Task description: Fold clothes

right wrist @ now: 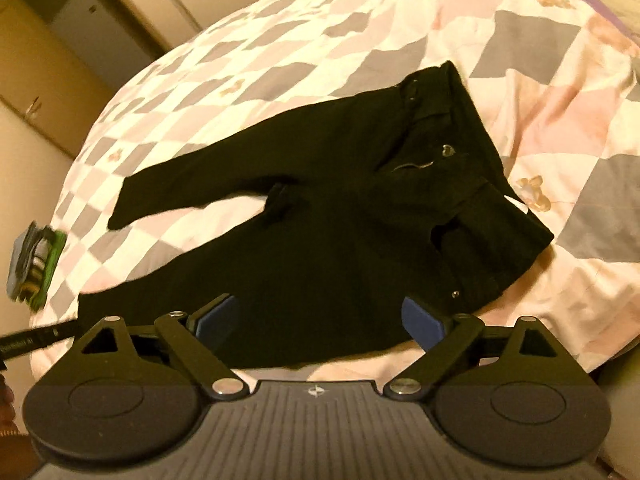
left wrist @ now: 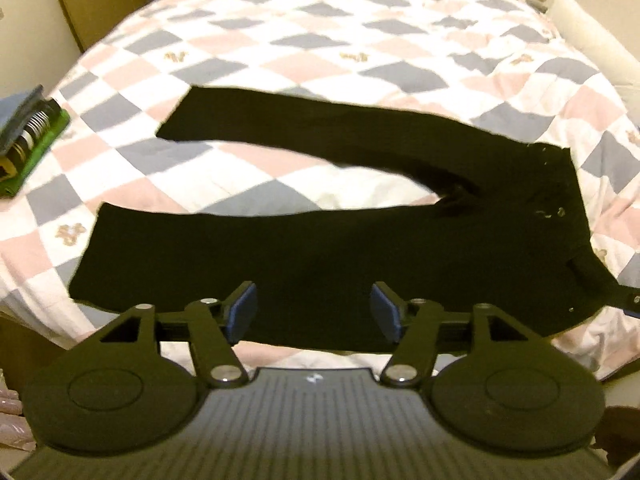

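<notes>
So here's my view right now: a pair of black trousers [left wrist: 360, 248] lying flat on the bed [left wrist: 320, 40], on top of a quilt checked in pink, grey-blue and white with little bear prints. The legs are splayed apart in a V, with a wedge of quilt showing between them, and they run off toward the left in my left camera while the waistband sits over on the right. From my right camera the same trousers [right wrist: 340, 200] show the waist end up close: the fly zip and button are visible, and the near corner of the waistband is flipped over on itself. My left gripper [left wrist: 314, 312] hangs above the nearer leg, jaws spread apart with nothing between them, just dark cloth below the blue pads [left wrist: 242, 312]. My right gripper [right wrist: 320, 320] is above the hip area on the near side, jaws spread even wider, also empty, not touching the fabric as far as I can tell. Off at the left edge of the bed there's a small stack of folded clothes [left wrist: 28, 136], something blue-grey on top, stripes in the middle and green at the bottom. Beyond the bed are pale cupboard doors. Both views are a bit blurry, so fine detail on the cloth is hard to make out.
</notes>
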A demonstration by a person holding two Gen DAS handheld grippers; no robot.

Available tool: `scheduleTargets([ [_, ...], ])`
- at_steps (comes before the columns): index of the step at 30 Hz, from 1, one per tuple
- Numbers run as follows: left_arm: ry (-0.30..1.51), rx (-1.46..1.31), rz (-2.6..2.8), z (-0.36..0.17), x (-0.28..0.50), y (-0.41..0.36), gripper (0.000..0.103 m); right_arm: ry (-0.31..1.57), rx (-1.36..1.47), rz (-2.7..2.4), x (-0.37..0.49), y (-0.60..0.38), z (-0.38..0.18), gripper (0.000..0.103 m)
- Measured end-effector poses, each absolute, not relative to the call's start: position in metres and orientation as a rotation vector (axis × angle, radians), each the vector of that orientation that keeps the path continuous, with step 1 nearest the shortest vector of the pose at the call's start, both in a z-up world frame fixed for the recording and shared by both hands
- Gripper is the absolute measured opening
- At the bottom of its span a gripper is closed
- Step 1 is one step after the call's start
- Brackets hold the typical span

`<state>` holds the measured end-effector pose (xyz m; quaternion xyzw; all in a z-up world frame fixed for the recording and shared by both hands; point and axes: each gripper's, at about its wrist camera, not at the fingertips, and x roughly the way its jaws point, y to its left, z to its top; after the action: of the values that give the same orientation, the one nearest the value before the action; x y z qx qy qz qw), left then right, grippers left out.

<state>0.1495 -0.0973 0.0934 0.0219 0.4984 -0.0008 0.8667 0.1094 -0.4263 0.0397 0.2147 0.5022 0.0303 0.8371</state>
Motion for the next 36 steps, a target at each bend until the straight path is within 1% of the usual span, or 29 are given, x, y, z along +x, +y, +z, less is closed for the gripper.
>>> scheduleTargets([
  [8, 1.009, 0.064, 0.028, 0.116, 0.122, -0.108, 0.062, 1.041, 0.451, 0.112, 0.096, -0.426, 0.053, 0.095],
  [26, 1.054, 0.059, 0.042, 0.108, 0.101, -0.116, 0.062, 1.051, 0.474, 0.111, 0.078, -0.444, 0.053, 0.095],
  [36, 1.07, 0.082, -0.025, 0.102, 0.12, -0.139, 0.063, 1.049, 0.427, 0.071, 0.089, -0.448, 0.058, 0.095],
])
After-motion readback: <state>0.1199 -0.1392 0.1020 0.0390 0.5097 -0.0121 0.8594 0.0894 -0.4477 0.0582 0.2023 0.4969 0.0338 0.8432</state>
